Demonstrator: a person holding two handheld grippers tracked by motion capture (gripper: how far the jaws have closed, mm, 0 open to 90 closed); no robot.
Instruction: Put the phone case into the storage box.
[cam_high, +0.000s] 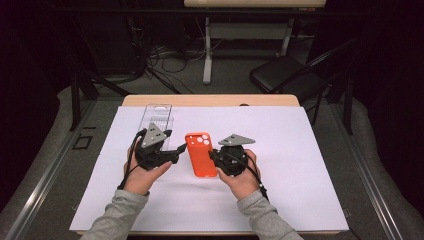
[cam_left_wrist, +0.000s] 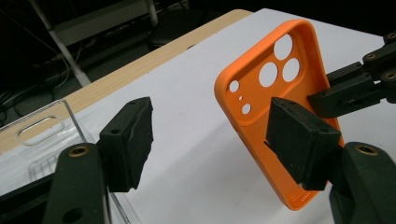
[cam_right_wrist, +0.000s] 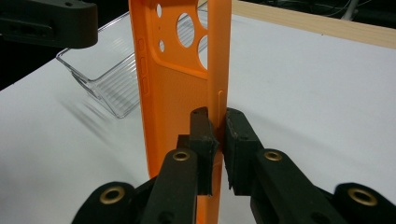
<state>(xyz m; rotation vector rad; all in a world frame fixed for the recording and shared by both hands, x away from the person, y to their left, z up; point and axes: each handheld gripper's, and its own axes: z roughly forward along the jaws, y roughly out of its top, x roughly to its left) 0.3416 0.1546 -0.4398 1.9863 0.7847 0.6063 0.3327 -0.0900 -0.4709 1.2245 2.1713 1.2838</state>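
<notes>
1. High view: orange phone case (cam_high: 201, 154) at the table's middle, on a white sheet (cam_high: 300, 165), camera holes at its far end.
2. Right gripper (cam_high: 216, 159): touching the case's right edge; hand (cam_high: 242, 177) behind it, grey sleeve toward the near edge.
3. Right gripper view: jaws closed tight on the case's side wall (cam_right_wrist: 218, 70), one pad inside the wall, one outside.
4. Left gripper (cam_high: 181, 149): just left of the case; jaws spread.
5. Left gripper view: jaws apart, one pad (cam_left_wrist: 299, 140) in front of the case's lower part, contact unclear; the other pad (cam_left_wrist: 130, 140) well clear over white sheet.
6. Clear plastic tray (cam_high: 157, 117): far-left of the case, behind the left gripper.
7. Wooden table edge (cam_high: 210, 100): far side, beyond the sheet.
</notes>
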